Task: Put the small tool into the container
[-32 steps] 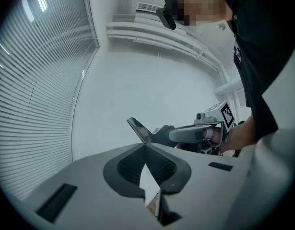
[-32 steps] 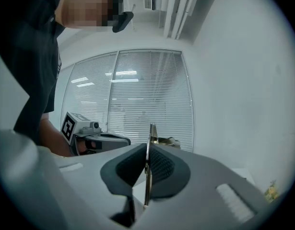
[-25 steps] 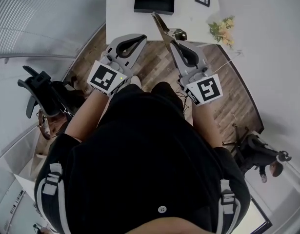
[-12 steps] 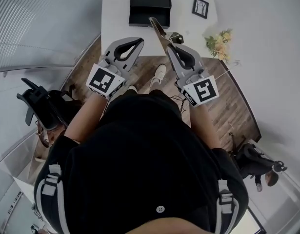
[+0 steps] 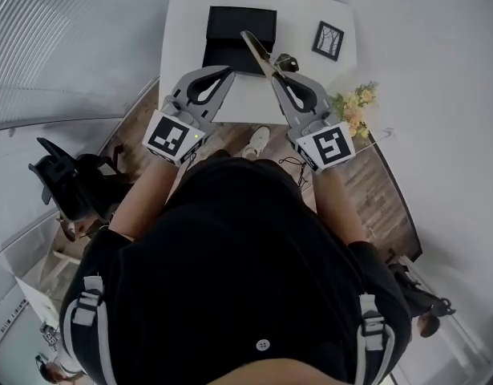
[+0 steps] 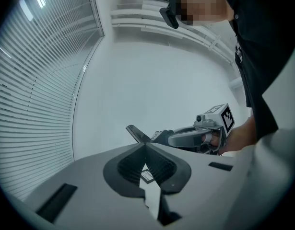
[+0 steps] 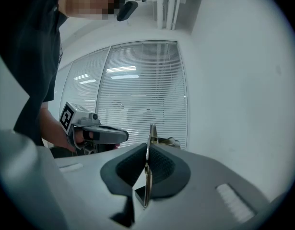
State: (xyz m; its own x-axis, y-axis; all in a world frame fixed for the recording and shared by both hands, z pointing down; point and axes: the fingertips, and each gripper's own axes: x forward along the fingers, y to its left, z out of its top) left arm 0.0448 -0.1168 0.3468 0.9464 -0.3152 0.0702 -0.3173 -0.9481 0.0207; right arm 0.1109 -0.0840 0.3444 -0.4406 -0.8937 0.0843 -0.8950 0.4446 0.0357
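Observation:
A black open container (image 5: 240, 29) sits on the white table (image 5: 186, 30). My right gripper (image 5: 276, 76) is shut on a flat metal tool (image 5: 256, 48) whose blade points up and left; in the head view its tip overlaps the container's right front corner. In the right gripper view the tool (image 7: 148, 163) stands edge-on between the shut pads of the right gripper (image 7: 147, 145). My left gripper (image 5: 228, 71) is held level beside it over the table's near edge, jaws together, nothing seen in them. The left gripper view shows its tips (image 6: 142, 145) meeting, with the right gripper (image 6: 195, 137) beyond.
A small framed picture (image 5: 329, 39) and a small dark object (image 5: 288, 58) lie on the table right of the container. Flowers (image 5: 354, 105) stand at its right corner. A black office chair (image 5: 66, 175) is on the wood floor at left.
The table and container have come nearer and lower in the head view. Both grippers now reach over the table's near edge, and the tool's tip has come up to the container.

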